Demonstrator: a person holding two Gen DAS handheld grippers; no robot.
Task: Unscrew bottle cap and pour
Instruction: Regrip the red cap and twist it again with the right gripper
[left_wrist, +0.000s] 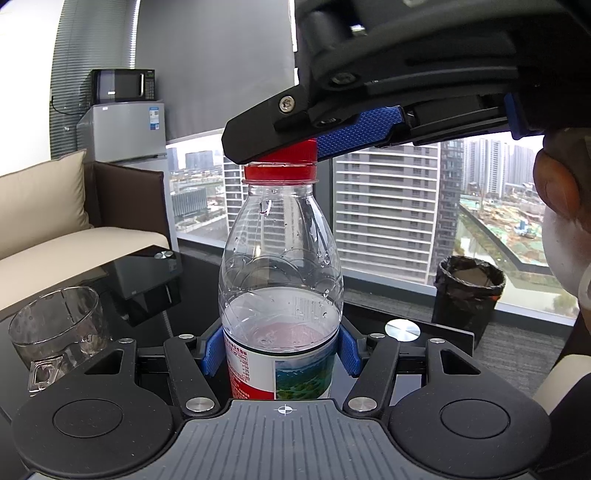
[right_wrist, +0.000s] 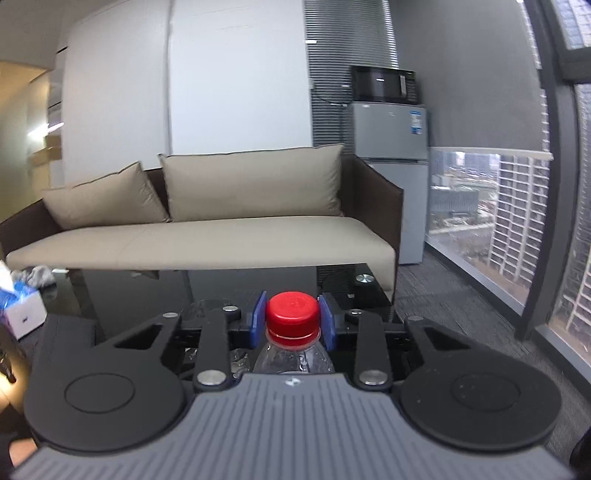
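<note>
Two grippers on one bottle, upright on dark glass table. Left gripper clamped on bottle body at label level, blue pads touching both sides. Right gripper clamped on red cap, pads pressed against both sides; cap seated on neck. Bottle partly full. Empty glass cup to left, near bottle but apart from it. Sofa behind the table.

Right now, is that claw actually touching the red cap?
Touching. In the right wrist view, the right claw has a blue pad pressed against each side of the red cap, with no gap showing.
</note>
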